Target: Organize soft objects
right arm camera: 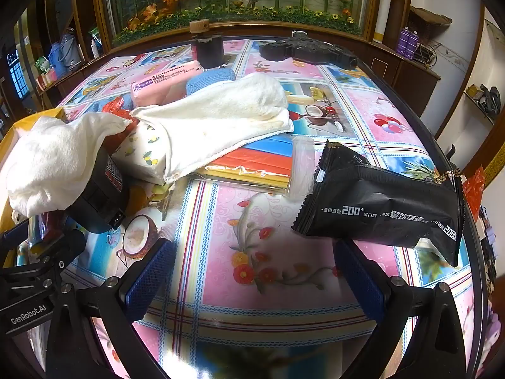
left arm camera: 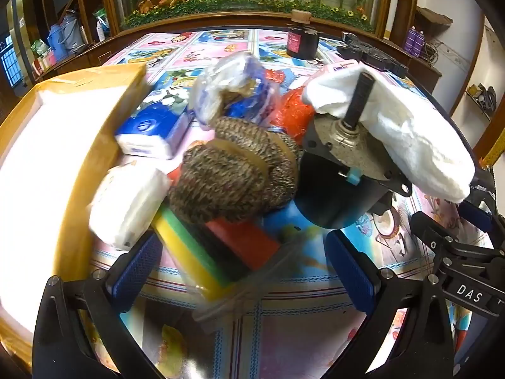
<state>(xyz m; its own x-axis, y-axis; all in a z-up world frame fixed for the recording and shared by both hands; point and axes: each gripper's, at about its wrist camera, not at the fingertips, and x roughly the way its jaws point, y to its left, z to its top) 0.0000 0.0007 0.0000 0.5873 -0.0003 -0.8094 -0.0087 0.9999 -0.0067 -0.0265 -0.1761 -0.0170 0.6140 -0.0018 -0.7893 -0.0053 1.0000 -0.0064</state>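
Left wrist view: left hand-held gripper (left arm camera: 243, 271) spread wide, empty, tilted down over the worktop (left arm camera: 309, 312); sponge pack (left arm camera: 205, 249) lies just ahead between its fingers, long axis slanting from near-right to far-left, with the knitted roll (left arm camera: 233, 173) touching behind it, tissue packs (left arm camera: 151, 132) further off beside the yellow box (left arm camera: 104, 101) at the left edge. Right hand-held gripper (right arm camera: 252, 279) also spread, empty, angled down over bare worktop; black pouch (right arm camera: 382, 205) just ahead to its right, white towel (right arm camera: 221, 120) farther, mid-worktop. Left hand looks nearer the soft pile, so likely sponge pack first.
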